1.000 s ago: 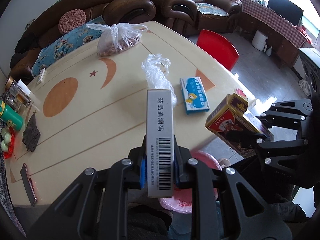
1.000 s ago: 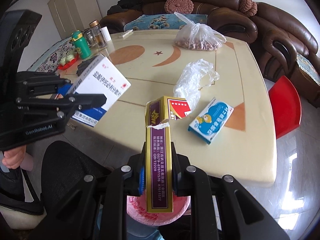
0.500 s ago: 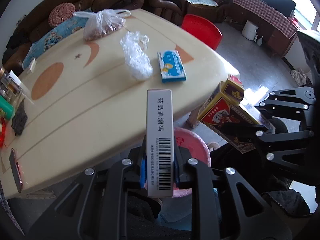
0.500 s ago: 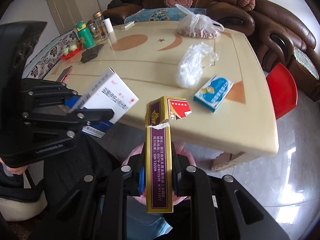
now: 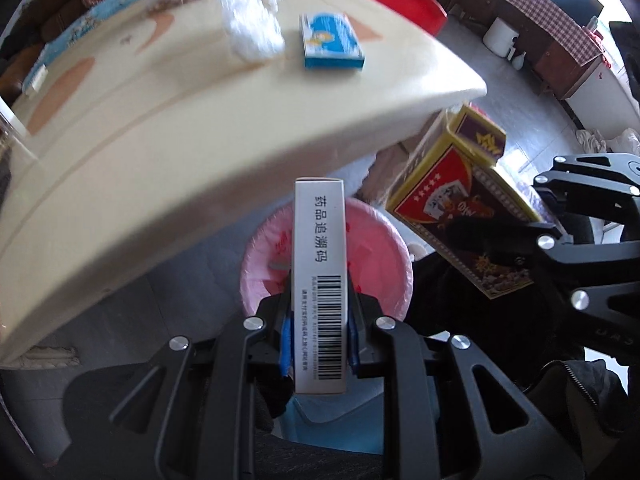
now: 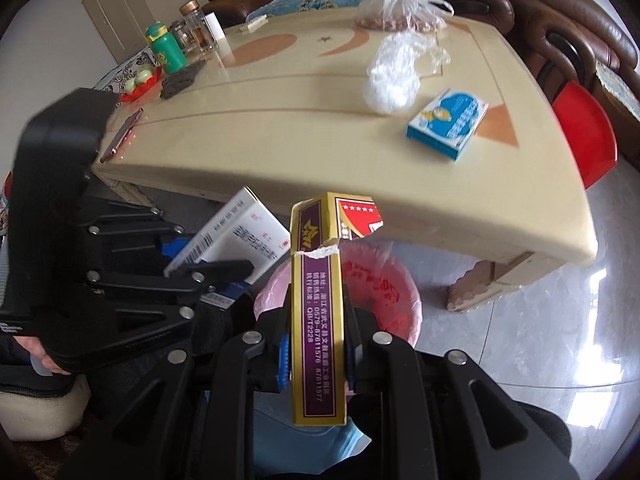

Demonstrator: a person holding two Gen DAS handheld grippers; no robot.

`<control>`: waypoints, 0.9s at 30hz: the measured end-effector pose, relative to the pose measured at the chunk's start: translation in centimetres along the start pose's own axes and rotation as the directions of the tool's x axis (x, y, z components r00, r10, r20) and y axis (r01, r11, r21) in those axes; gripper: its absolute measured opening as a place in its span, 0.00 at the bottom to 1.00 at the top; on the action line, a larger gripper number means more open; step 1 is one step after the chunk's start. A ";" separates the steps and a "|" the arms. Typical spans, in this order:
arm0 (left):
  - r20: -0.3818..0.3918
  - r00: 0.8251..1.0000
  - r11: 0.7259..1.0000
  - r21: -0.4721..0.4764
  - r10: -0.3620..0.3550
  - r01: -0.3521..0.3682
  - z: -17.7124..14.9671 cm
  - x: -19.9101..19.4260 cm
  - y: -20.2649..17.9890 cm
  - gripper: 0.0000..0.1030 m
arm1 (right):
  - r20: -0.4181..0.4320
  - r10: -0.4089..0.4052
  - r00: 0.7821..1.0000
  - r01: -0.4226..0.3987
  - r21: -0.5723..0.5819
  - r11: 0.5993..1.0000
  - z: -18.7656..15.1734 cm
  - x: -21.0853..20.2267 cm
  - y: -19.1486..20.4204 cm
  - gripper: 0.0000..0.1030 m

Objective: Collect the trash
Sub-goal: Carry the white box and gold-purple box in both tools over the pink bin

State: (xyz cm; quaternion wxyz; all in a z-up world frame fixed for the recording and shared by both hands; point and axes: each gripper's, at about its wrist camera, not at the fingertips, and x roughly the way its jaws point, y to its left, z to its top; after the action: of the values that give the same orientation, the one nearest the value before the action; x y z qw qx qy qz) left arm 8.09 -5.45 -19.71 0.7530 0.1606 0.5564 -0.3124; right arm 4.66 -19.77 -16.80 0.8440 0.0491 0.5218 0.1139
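Observation:
My left gripper [image 5: 319,332] is shut on a white medicine box [image 5: 319,264] with a barcode, held upright over the pink-lined trash bin [image 5: 380,252] below the table edge. My right gripper [image 6: 317,356] is shut on a torn gold and purple card box [image 6: 318,320], also above the bin [image 6: 388,284]. Each view shows the other gripper and its box beside it: the card box [image 5: 456,208] to the right, the white box [image 6: 240,236] to the left. On the table lie a blue box [image 6: 448,122] and a crumpled clear plastic bag [image 6: 394,76].
The cream table [image 6: 280,120] juts out just above the bin. It also carries a tied bag of nuts [image 6: 396,4], a phone [image 6: 122,140], a green bottle [image 6: 164,48] and jars. A red stool [image 6: 588,132] and brown sofas stand beyond. A hand grips the left tool.
Both grippers have sunk from table height to below the table's edge, ending over the pink bin. Each still holds its box.

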 end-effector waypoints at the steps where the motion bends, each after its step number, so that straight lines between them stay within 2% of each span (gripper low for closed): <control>1: -0.010 1.000 1.000 -0.003 -0.006 0.006 -0.1 0.5 0.1 0.20 | -0.007 0.004 1.000 -0.004 0.004 1.000 -0.1 0.4 -0.1 0.19; 15: -0.139 0.990 0.999 0.022 -0.027 0.031 -1.3 6.6 -0.4 0.20 | -0.138 0.045 0.989 -0.037 0.060 0.998 -1.6 7.5 -2.0 0.19; 27: -0.266 0.963 0.998 -0.045 -0.044 0.033 -2.0 14.0 0.6 0.20 | -0.239 0.103 0.966 -0.064 0.168 0.984 -2.5 14.4 -4.8 0.19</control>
State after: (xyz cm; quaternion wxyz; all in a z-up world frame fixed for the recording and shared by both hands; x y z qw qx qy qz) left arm 9.59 -7.91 -33.54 0.6680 0.1754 0.6620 -0.2912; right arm 9.28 -20.97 -31.38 0.7604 0.1237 0.6275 0.1128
